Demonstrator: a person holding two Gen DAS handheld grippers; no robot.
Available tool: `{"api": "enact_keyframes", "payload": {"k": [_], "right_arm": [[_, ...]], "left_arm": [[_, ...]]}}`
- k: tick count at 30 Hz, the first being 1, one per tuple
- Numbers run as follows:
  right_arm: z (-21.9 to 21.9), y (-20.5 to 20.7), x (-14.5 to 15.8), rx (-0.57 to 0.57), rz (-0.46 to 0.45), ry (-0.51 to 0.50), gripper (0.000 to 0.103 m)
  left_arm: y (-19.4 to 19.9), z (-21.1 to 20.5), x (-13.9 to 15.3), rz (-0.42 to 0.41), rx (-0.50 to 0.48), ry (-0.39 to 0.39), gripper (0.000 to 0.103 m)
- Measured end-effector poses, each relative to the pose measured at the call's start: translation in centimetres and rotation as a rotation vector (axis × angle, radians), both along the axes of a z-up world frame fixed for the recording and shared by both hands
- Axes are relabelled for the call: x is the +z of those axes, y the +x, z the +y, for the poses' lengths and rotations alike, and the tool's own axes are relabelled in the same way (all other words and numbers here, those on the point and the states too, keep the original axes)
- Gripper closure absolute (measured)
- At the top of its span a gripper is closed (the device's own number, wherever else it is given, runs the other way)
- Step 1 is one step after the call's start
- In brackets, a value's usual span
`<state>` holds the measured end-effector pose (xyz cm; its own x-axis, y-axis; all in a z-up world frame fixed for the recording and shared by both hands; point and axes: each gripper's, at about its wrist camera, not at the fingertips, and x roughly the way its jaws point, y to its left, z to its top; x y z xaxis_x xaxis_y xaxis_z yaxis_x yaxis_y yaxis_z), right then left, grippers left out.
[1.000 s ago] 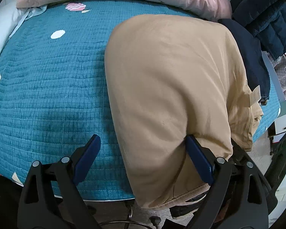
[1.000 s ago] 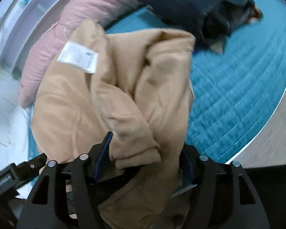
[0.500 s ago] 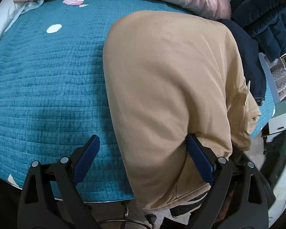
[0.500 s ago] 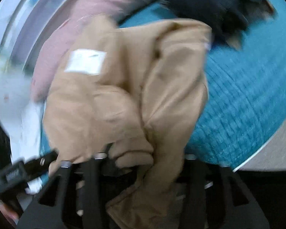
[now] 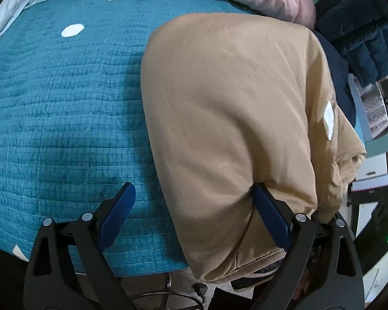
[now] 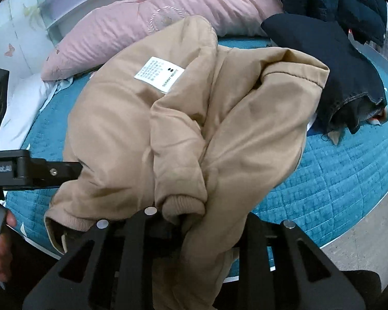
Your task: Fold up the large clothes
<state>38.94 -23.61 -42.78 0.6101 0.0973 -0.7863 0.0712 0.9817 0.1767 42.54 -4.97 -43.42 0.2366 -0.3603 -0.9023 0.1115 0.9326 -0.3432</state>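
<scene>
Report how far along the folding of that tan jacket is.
Done: the tan jacket lies doubled over on the teal quilt. In hand: a cuffed sleeve bunches at the right gripper; left gripper is open. Left: tucking, flattening.

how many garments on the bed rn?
2 on the bed: tan jacket at the near edge, partly in the right gripper; dark navy garment behind it. More dark clothing sits beyond.

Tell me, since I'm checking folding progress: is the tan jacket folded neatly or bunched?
Bunched. The tan jacket lies heaped on the teal quilt, care label exposed, a ribbed cuff on top.
</scene>
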Motion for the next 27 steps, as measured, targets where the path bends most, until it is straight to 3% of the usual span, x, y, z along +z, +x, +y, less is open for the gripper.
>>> {"api": "enact_keyframes", "payload": {"k": [3, 4, 6, 9, 13, 23, 27], "right_arm": [[-1.8, -0.8, -0.3, -0.025, 0.011, 0.095, 0.082], [-2.9, -0.9, -0.6, -0.050, 0.023, 0.182, 0.082], [-5.3, -1.0, -1.6, -0.104, 0.050, 0.341, 0.082], [-6.2, -1.5, -2.2, -0.131, 0.075, 0.427, 0.082], [-6.7, -1.2, -2.4, -0.129, 0.085, 0.449, 0.082], [-7.7, -1.1, -2.6, -0.137, 0.100, 0.468, 0.082], [-7.4, -0.7, -2.6, -0.135, 0.105, 0.464, 0.082]], "left_arm": [[0.2, 0.4, 0.6, -0.020, -0.030, -0.011, 0.011], [0.3, 0.8, 0.8, -0.021, -0.019, -0.030, 0.011], [0.7, 1.8, 0.9, -0.019, 0.014, -0.089, 0.011], [1.9, 3.4, 0.9, -0.009, 0.101, -0.188, 0.011], [4.8, 4.3, -0.4, 0.046, 0.128, -0.280, 0.011], [11.4, 2.7, -1.7, 0.012, 0.073, -0.267, 0.005], [13.4, 1.9, -3.9, 0.074, 0.092, -0.306, 0.004]]}}
